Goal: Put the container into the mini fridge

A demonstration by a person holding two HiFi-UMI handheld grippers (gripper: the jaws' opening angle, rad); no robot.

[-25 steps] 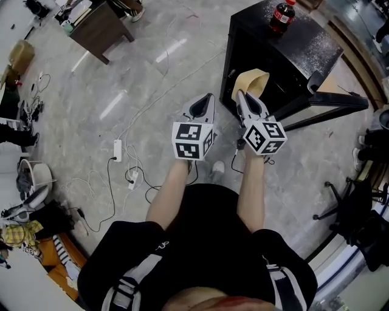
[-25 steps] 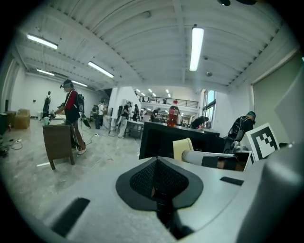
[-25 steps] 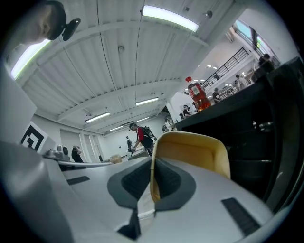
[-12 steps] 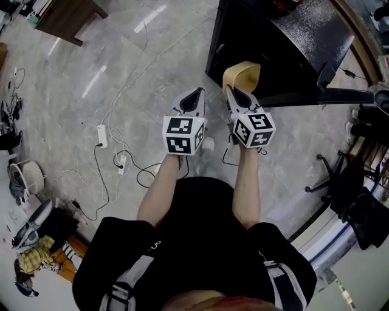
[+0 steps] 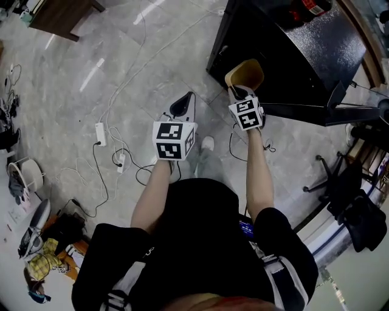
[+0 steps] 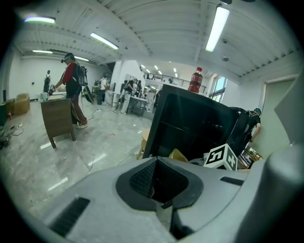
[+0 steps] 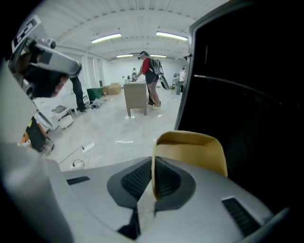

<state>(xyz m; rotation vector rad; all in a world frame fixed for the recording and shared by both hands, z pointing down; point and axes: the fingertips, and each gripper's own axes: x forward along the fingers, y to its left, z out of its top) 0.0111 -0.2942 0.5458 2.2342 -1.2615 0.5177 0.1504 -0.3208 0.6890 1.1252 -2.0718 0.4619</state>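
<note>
The yellow container (image 5: 245, 74) is held by its rim in the jaws of the right gripper (image 5: 239, 91) and is seen against the dark front of the black mini fridge (image 5: 267, 42). The fridge door (image 5: 316, 112) is swung open towards the right. A red-labelled bottle (image 5: 307, 6) is set on the fridge's speckled top. The left gripper (image 5: 184, 103) is held lower and further left, over the grey floor (image 5: 73, 79), with its jaws drawn together and nothing between them. A white power strip (image 5: 101, 133) and loose cables are spread across the floor.

left tongs (image 5: 189, 97) closed, right tongs (image 5: 239, 90) clamped
</note>
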